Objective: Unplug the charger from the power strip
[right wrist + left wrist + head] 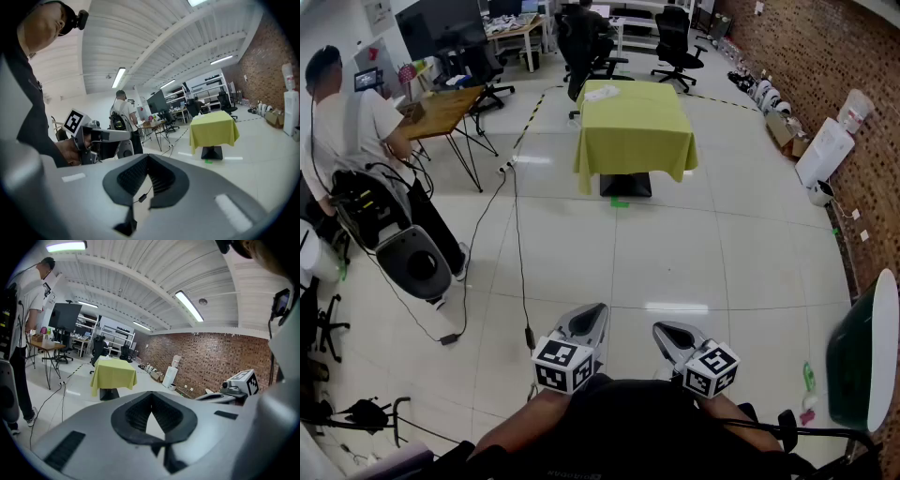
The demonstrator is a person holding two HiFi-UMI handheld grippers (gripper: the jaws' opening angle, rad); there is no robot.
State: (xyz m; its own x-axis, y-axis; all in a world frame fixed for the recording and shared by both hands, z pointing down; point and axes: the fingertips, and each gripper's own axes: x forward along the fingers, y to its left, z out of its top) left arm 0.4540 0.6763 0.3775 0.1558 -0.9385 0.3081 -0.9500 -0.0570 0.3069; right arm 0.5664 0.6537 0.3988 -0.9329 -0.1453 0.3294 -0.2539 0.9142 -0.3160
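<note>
Left hand-held gripper and right hand-held gripper are held clenched, nothing between the jaws. A white power strip is noted on the floor well ahead, black cable attached.

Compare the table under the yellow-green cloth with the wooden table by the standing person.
The cloth-covered table is draped in yellow-green; the wooden table has a bare brown top. The cloth-covered table sits on one dark central base; the wooden table stands on thin splayed legs. The cloth-covered table stands out in the middle of the floor; the wooden table stands at the side with a person beside it. Both carry small items.
</note>
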